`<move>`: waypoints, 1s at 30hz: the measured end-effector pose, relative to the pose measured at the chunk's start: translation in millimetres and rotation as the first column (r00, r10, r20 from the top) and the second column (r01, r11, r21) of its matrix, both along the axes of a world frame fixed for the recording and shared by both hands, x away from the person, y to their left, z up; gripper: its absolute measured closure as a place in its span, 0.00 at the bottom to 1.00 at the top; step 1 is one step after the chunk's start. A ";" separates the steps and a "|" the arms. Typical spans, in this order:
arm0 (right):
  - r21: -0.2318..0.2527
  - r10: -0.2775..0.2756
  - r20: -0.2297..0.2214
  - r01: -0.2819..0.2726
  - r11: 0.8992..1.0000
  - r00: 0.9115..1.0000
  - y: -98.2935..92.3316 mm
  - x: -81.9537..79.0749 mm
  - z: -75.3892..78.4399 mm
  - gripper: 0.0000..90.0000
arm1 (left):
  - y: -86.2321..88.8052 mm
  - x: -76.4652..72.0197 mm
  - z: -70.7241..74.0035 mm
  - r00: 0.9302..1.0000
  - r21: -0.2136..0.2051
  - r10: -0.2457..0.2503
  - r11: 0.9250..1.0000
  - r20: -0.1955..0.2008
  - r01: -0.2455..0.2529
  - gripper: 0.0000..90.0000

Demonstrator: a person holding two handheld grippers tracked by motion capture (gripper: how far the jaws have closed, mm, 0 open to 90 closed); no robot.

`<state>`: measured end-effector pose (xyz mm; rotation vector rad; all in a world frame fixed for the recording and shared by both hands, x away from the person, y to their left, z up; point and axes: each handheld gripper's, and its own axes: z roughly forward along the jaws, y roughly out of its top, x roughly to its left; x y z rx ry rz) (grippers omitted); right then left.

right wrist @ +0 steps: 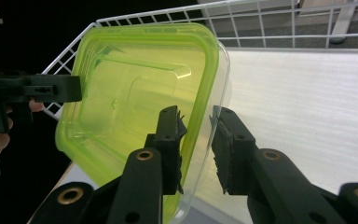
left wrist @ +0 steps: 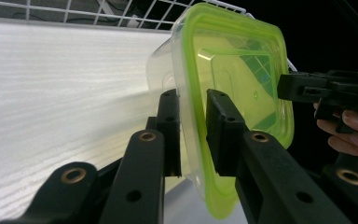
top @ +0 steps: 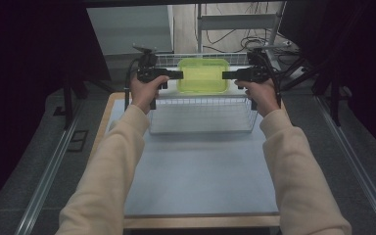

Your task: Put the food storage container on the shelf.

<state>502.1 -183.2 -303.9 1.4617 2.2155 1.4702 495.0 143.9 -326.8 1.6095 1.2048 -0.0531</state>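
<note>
A clear plastic container with a lime-green lid (top: 203, 76) hangs over the back half of a white wire basket (top: 200, 101), held from both sides. My left gripper (top: 180, 75) is shut on its left edge and my right gripper (top: 224, 75) on its right edge. In the left gripper view my jaws (left wrist: 193, 100) pinch the lid rim and wall of the container (left wrist: 233, 70), and the right gripper (left wrist: 326, 88) reaches its far edge. In the right gripper view my jaws (right wrist: 196, 116) straddle the rim of the container (right wrist: 135, 93), with the left gripper (right wrist: 42, 88) opposite.
The basket stands at the far end of a pale blue mat (top: 200, 171) on a wooden-edged table (top: 200, 221). Its wire walls (right wrist: 279, 18) rise around a white ribbed floor (left wrist: 51, 93). Dark stands and cables lie beyond the table.
</note>
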 end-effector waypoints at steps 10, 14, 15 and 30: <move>-0.011 -0.030 0.010 0.031 0.999 0.999 3.9 9.1 -9.3 0.71 | -0.6 9.2 -9.5 1.000 0.001 0.020 1.000 -0.013 -0.020 0.75; -0.048 -0.047 0.043 0.049 0.998 0.998 6.1 9.0 -10.4 0.59 | 0.0 11.4 -12.3 0.999 0.000 0.040 0.999 -0.013 -0.040 0.58; -0.054 -0.052 0.050 0.055 0.997 0.997 6.3 8.8 -10.8 0.56 | 0.5 11.8 -13.2 0.999 0.002 0.046 0.999 -0.013 -0.046 0.52; 0.010 -0.031 0.180 0.029 1.000 0.983 -3.4 -16.2 1.5 0.36 | 12.8 -10.7 0.6 0.994 -0.009 0.064 0.998 0.085 -0.064 0.25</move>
